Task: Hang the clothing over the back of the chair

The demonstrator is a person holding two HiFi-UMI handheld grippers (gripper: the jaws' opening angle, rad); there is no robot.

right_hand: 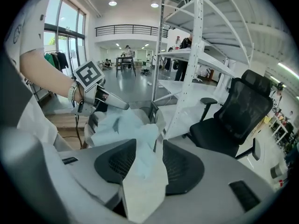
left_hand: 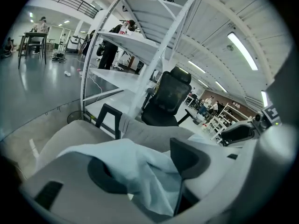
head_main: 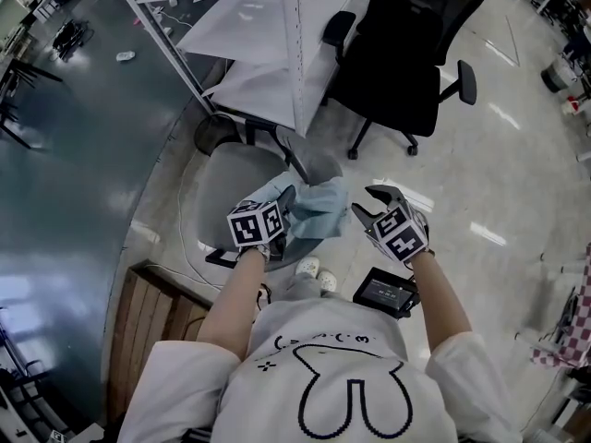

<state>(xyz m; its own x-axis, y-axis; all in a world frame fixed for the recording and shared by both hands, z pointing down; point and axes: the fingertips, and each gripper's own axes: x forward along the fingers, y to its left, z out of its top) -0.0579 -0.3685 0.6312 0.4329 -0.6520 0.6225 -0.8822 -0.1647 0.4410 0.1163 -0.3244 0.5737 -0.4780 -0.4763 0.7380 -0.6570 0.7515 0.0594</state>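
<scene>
Clothing [head_main: 319, 210] over chair back [head_main: 312, 162] edge; left gripper [left_hand: 148, 164], right gripper [right_hand: 150, 162] fingers wide apart, cloth loose between.

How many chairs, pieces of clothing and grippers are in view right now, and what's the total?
Chairs: 2 (grey chair, black chair)
Clothing: 1 (pale blue clothing)
Grippers: 2 (left gripper, right gripper)
Total: 5
</scene>
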